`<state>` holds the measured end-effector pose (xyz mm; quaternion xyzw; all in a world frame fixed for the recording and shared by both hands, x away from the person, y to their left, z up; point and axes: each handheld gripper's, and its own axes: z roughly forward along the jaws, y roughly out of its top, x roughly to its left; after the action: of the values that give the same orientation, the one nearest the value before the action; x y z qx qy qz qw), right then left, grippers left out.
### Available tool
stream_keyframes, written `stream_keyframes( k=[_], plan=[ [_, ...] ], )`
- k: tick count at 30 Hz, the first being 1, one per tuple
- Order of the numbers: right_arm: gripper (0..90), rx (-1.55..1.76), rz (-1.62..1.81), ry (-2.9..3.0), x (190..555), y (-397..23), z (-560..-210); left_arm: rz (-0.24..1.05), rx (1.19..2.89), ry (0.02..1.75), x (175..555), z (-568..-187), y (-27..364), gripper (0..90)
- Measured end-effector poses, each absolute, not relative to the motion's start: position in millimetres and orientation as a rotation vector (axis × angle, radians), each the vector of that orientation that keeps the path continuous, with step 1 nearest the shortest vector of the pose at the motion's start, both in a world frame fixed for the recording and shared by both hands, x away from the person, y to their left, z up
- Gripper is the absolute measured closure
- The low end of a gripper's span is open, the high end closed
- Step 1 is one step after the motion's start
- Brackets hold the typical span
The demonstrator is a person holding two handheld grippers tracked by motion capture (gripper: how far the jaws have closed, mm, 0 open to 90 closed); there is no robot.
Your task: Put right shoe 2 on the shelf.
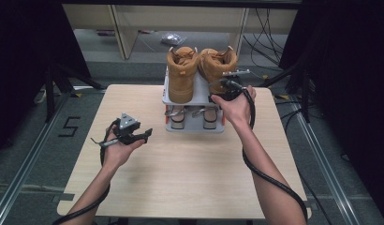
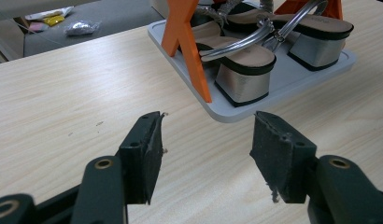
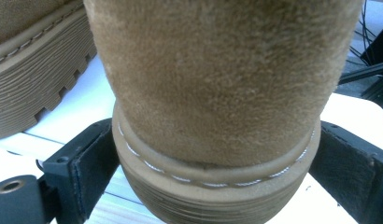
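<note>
We are working on the right boot [image 1: 218,65], which is standing on the top shelf of the small shoe rack [image 1: 198,96] at the far side of the table [image 1: 180,164], just beside the left boot [image 1: 181,72]. Our right gripper [image 1: 226,92] is closing on its heel: in the right gripper view both pads [image 3: 94,168] are pressing on the sole edge, low down, because the firm rubber there is giving a better hold than the soft suede above. Our left gripper [image 2: 206,154] is waiting near the rack with its jaws standing wide and nothing between them, aiming toward the silver sandals [image 2: 245,70] on the lower shelf. We are keeping it free, probably for steadying the rack
</note>
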<state>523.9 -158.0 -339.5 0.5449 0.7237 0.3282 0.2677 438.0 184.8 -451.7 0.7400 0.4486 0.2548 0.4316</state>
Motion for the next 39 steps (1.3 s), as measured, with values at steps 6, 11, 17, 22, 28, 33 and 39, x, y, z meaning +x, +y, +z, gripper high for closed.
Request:
stream_keyframes(
  k=[6,11,17,22,28,33,39],
  plan=[
    [7.0,1.479,0.887,1.957,524.6,-157.6,-340.8,0.632,1.847,1.116,437.9,-452.5,185.1,42.3],
    [7.2,1.463,0.931,1.957,522.1,-162.5,-342.5,0.630,1.843,1.112,437.0,-452.6,186.6,42.2],
    [16.0,1.462,1.019,1.982,505.1,-177.8,-335.5,0.640,1.838,1.135,435.7,-453.5,193.8,42.3],
    [44.3,1.464,1.118,1.988,481.6,-214.0,-330.9,0.634,1.839,1.126,434.8,-453.5,190.5,42.3],
    [72.5,1.472,1.120,1.999,480.5,-230.5,-336.4,0.634,1.848,1.112,434.3,-451.6,183.6,42.3],
    [89.2,1.493,1.086,1.972,487.9,-228.9,-344.5,0.633,1.850,1.110,435.9,-451.7,183.1,42.5],
    [90.0,1.516,1.072,1.948,496.3,-225.2,-350.1,0.635,1.848,1.117,435.9,-452.3,187.2,42.5]
  ],
)
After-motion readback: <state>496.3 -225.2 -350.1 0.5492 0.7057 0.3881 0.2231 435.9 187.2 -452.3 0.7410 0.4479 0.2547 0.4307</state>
